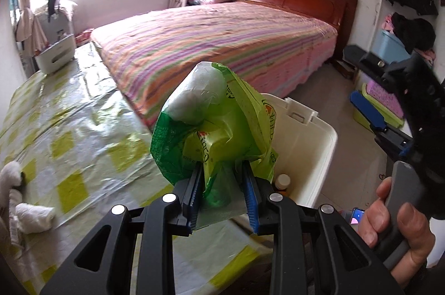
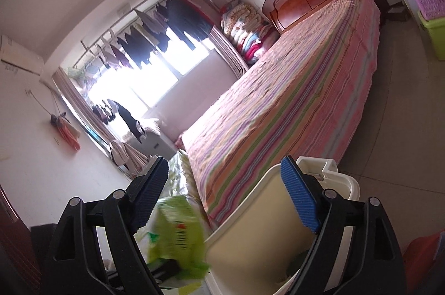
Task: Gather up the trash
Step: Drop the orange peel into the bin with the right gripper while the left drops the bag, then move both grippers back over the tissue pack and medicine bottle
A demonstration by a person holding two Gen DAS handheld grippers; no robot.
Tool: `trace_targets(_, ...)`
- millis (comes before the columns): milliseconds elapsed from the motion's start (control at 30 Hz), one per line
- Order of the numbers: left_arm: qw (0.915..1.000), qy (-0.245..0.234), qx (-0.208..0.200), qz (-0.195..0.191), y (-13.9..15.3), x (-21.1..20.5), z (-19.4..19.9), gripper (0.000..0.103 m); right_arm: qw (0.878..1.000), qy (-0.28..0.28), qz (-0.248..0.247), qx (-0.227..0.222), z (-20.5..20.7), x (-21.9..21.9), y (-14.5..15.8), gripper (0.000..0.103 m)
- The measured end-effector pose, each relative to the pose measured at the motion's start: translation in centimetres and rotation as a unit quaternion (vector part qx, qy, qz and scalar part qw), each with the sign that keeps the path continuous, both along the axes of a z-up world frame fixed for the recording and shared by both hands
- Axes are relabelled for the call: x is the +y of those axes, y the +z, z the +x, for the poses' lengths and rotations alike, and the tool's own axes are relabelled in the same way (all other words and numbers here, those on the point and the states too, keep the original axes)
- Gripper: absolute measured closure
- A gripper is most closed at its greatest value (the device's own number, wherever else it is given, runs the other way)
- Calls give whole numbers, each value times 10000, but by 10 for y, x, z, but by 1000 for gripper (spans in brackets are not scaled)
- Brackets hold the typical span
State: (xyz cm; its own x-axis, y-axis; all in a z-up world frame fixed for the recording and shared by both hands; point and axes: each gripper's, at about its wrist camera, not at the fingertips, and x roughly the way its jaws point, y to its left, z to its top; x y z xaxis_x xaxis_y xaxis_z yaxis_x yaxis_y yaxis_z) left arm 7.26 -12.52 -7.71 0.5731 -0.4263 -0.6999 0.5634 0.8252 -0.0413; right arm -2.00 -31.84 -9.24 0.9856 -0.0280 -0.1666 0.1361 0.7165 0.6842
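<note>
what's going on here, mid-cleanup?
A person with a gripper in each hand is collecting trash. The left gripper is shut on a crumpled green plastic bag, held up beside the open white bin at the edge of the checkered table. The right gripper is open and empty, its jaws spread wide near the bin. The bag isn't in the bin yet.

green bag (image 2: 178, 233) blurred, bin (image 2: 250, 253) bottom cut off

— What does my rig look like from there?

— I see my left gripper (image 1: 222, 200): black plastic frame with cut-out slots, round silver pins at the joints, ribbed blue pads (image 1: 251, 200).

— And the other?

— My right gripper (image 2: 225, 200) matches. My right hand (image 1: 400, 225) wraps a grey handle.
</note>
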Motion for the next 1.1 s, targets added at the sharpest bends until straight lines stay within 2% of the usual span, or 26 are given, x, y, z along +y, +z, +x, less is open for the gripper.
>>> trace_targets(333, 9985, -276, 306, 365, -22, -49, 10, 71, 9989, -117, 342, -306, -17, -17, -4, 19)
trace_targets(433, 9978, -363, 312, 464, -26, -59, 9, 60, 9987, -85, 391, -313, -16, -20, -6, 19)
trace_targets(500, 9977, -402, 259, 490, -26, -64, 8, 46, 9987, -54, 398, -304, -15, -19, -5, 19)
trace_targets(567, 9973, -405, 113, 594, -25, -67, 5, 43, 9987, -25, 392, -312, -14, -18, -5, 19)
trace_targets(700, 9970, -355, -31, 688, -21, -64, 5, 38, 9991, 22, 318, -290, -11, -13, -3, 19)
trace_targets(900, 9983, -193, 147, 524, -19, -37, 8, 37, 9995, 124, 222, -199, -6, -5, -2, 19)
trace_targets(1100, 9985, -53, 80, 545, -14, -3, 7, 37, 9995, 295, -10, -88, 4, 14, 2, 19)
